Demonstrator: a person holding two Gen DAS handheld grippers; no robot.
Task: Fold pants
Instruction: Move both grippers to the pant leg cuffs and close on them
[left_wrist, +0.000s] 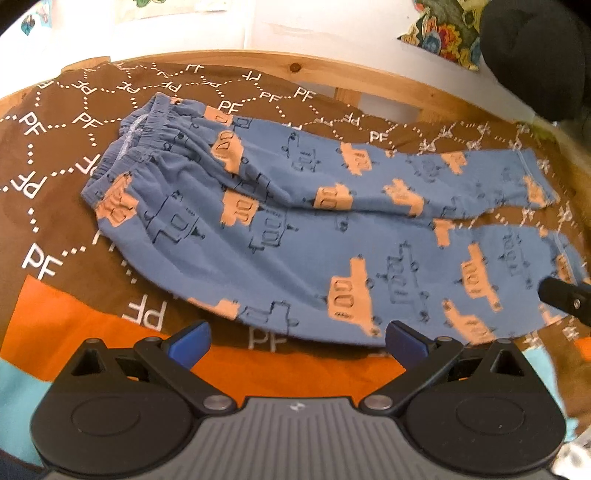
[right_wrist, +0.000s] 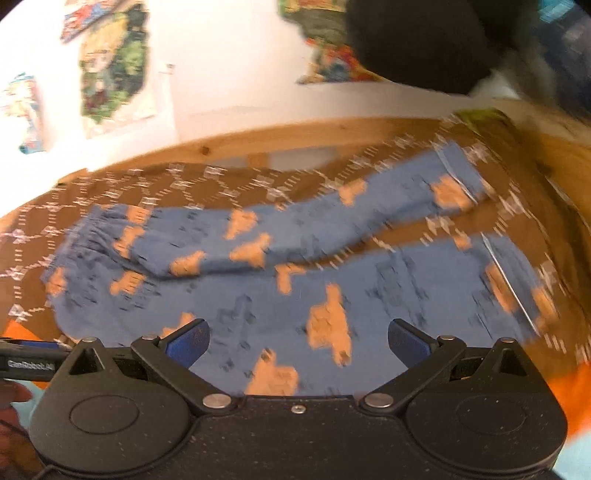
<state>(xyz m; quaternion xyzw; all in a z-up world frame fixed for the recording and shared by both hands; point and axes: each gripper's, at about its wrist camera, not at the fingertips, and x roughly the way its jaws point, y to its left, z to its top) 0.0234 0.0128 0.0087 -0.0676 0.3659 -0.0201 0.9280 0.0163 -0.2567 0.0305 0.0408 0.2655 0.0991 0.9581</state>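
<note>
My right wrist view was smeared: the pants' (right_wrist: 369, 295) print and the blanket's (right_wrist: 221, 181) lettering were unreadable. My left view's right edge cut off the near leg's cuff (left_wrist: 569, 266).

Blue pants (left_wrist: 295, 221) flat on blanket (left_wrist: 55, 147), left claw (left_wrist: 297, 345) agape

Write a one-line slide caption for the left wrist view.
Open left gripper hovers near blue truck-print pants spread flat, legs apart, on a brown patterned blanket.
</note>
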